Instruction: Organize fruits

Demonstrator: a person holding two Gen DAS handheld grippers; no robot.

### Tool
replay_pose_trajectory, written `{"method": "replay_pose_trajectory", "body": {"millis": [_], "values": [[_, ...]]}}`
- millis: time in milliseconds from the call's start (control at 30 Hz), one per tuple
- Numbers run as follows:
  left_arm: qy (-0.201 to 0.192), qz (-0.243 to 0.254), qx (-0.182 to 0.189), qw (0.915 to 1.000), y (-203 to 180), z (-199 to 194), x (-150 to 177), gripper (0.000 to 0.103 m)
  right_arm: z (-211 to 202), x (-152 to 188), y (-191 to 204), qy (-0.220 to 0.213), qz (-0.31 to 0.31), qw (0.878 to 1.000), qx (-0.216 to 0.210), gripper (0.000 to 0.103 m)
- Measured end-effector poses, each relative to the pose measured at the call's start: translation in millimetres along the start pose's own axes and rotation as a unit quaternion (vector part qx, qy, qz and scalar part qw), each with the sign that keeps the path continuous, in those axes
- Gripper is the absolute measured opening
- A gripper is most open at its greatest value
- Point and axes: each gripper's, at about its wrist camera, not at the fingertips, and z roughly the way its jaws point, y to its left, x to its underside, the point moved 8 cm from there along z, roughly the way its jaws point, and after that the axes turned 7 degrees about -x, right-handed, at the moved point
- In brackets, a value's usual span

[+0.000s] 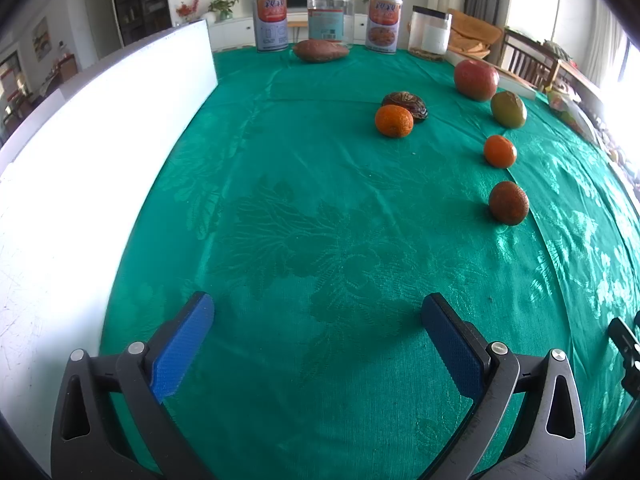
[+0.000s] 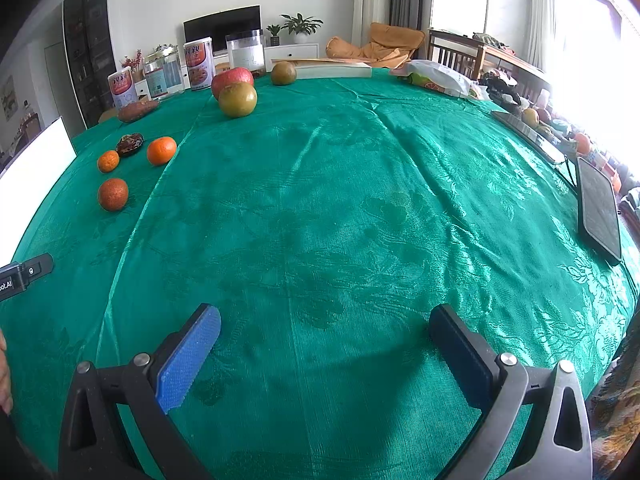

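Both tongs hanging wide open, holding nothing: left tongs (image 1: 318, 340), right tongs (image 2: 324, 354), low over bare green desk (image 1: 280, 200). Fruits sitting scattered far side: 2 oranges (image 1: 393, 121) (image 1: 499, 151), apple (image 1: 476, 79), green fruit (image 1: 508, 109), russet fruit (image 1: 509, 203). Risk: round fruit rolling off on slick cloth if nudged; off-centre pinch squirting orange sideways into date-like piece (image 1: 406, 105) touching it.

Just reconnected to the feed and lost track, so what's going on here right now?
Nothing is held yet. The left gripper and right gripper both hover open above the green tablecloth. The fruit lies loose ahead: tangerines, a red apple, a green pear and a sweet potato.
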Motion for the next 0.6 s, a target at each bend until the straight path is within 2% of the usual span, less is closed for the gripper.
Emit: {"method": "replay_pose_trajectory", "body": {"millis": [600], "values": [[0.0, 0.0, 0.0, 1.0, -0.2, 0.0, 0.1, 0.103, -1.2, 0.3, -1.2, -0.002, -0.001, 1.0, 0.002, 0.103]]}}
